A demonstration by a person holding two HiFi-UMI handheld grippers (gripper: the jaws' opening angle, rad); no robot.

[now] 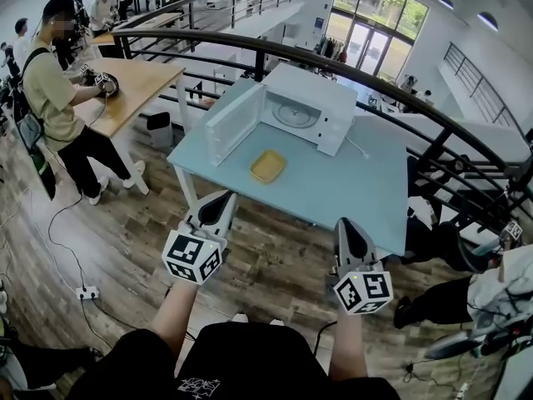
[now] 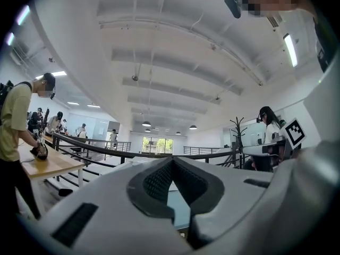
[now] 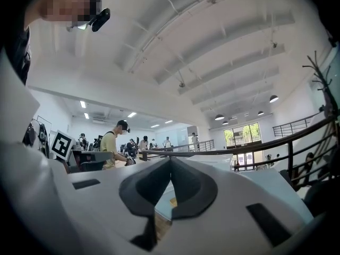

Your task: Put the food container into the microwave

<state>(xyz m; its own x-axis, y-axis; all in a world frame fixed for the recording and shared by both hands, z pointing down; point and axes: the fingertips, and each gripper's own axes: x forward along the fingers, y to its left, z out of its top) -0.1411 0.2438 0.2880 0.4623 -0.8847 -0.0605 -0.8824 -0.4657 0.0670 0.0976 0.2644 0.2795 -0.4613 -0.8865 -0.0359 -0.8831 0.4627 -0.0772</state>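
Note:
A flat yellow food container (image 1: 267,166) lies on the light blue table (image 1: 354,192), just in front of the white microwave (image 1: 321,107). The microwave's door (image 1: 234,124) is swung open to the left and the turntable inside shows. My left gripper (image 1: 218,202) hangs short of the table's near edge, shut and holding nothing. My right gripper (image 1: 346,225) is level with it to the right, also shut and empty. In the left gripper view the left gripper's (image 2: 172,161) jaws meet at their tips; in the right gripper view the right gripper's (image 3: 170,161) jaws do the same.
A black curved railing (image 1: 391,86) runs behind the table. At the left a person (image 1: 58,98) stands at a wooden table (image 1: 137,86). A power strip (image 1: 86,292) and cables lie on the wooden floor. Someone sits at the right (image 1: 500,294).

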